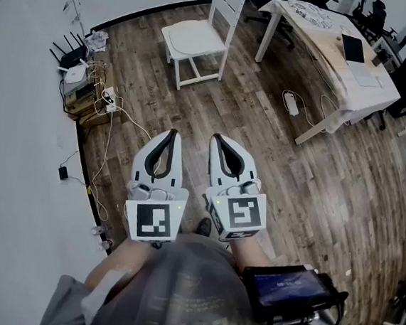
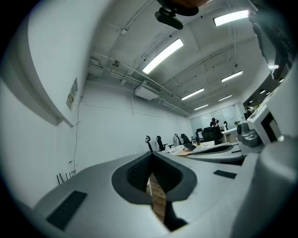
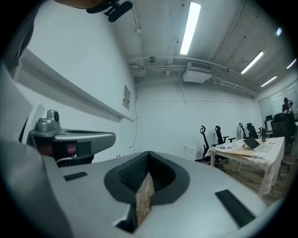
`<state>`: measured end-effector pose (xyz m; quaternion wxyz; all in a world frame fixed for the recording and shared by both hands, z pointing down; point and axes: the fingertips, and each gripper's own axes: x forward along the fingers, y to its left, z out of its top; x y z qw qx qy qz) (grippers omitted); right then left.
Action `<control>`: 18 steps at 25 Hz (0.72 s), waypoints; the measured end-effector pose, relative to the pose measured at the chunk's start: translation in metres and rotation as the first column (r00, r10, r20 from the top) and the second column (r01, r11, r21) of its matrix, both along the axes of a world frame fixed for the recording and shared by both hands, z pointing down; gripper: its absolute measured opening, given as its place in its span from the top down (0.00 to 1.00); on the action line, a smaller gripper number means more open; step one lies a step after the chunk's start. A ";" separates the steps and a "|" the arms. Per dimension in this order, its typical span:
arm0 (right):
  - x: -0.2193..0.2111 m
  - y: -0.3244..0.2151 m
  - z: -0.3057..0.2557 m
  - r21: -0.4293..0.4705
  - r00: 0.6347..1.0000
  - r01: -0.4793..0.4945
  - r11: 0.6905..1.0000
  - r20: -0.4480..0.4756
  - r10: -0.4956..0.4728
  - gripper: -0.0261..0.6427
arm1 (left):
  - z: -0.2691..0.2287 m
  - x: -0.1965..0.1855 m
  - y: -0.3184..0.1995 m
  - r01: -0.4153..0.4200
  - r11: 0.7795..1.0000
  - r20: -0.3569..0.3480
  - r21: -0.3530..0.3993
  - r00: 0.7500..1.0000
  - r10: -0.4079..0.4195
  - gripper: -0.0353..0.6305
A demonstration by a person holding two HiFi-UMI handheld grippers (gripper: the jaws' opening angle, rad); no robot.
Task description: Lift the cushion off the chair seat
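The cushion (image 1: 192,36) is a pale, off-white pad, roughly square with rounded corners. It lies flat on the seat of a white wooden chair (image 1: 226,10) and covers nearly the whole seat. The chair stands on the dark plank floor (image 1: 263,135) at the far side of the room, with its slatted back on the far right of the seat. A long light desk (image 1: 353,83) stands to its right.

Both grippers are held level and side by side close to the person, well apart from the chair, which is farther off and roughly in line with the gap between them. The left gripper (image 1: 171,133) has its jaws brought together at the tips and holds nothing. In the left gripper view only a sliver of floor shows through the hollow behind the tips. The right gripper (image 1: 217,138) is likewise fully closed and empty. Neither touches the cushion.
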<state>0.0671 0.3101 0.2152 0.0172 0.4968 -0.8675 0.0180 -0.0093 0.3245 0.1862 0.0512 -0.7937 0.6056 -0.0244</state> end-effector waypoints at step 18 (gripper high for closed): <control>0.001 0.007 0.015 -0.064 0.999 -0.016 0.998 0.034 0.018 0.95 | -0.002 0.000 0.008 -0.028 1.000 -0.005 -0.015 1.000 0.028 0.94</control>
